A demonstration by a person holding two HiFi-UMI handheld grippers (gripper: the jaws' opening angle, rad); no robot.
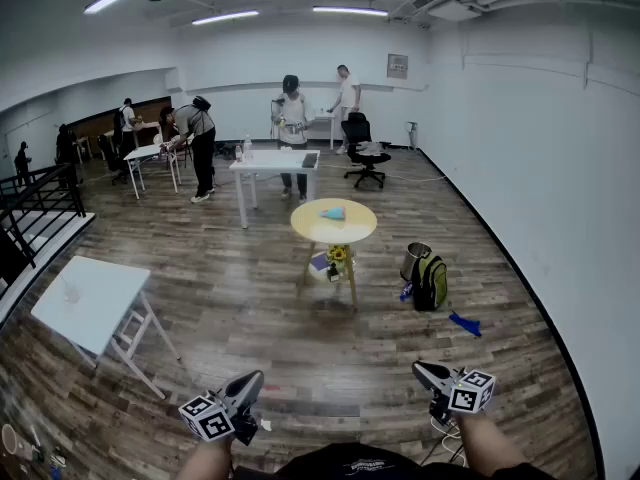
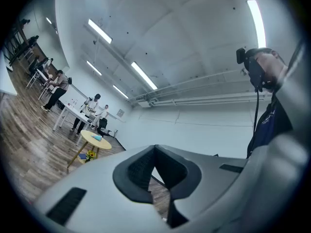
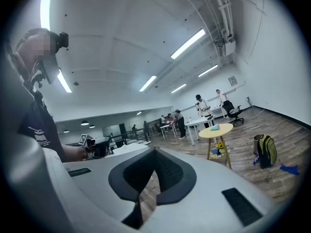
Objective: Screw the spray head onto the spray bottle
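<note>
Approach comes first: our left claw (image 1: pixel 252 380) and right claw (image 1: pixel 422 370) are clenched on nothing, well short of the round yellow worktop (image 1: pixel 352 231). On it lies a pale blue thing (image 1: pixel 333 213), perhaps the spray bottle; we should close in before opening either claw.

The round yellow table (image 1: pixel 357 230) is standing on the wooden floor (image 1: pixel 250 318), carrying a light-blue object (image 1: pixel 333 212) near its centre.
</note>
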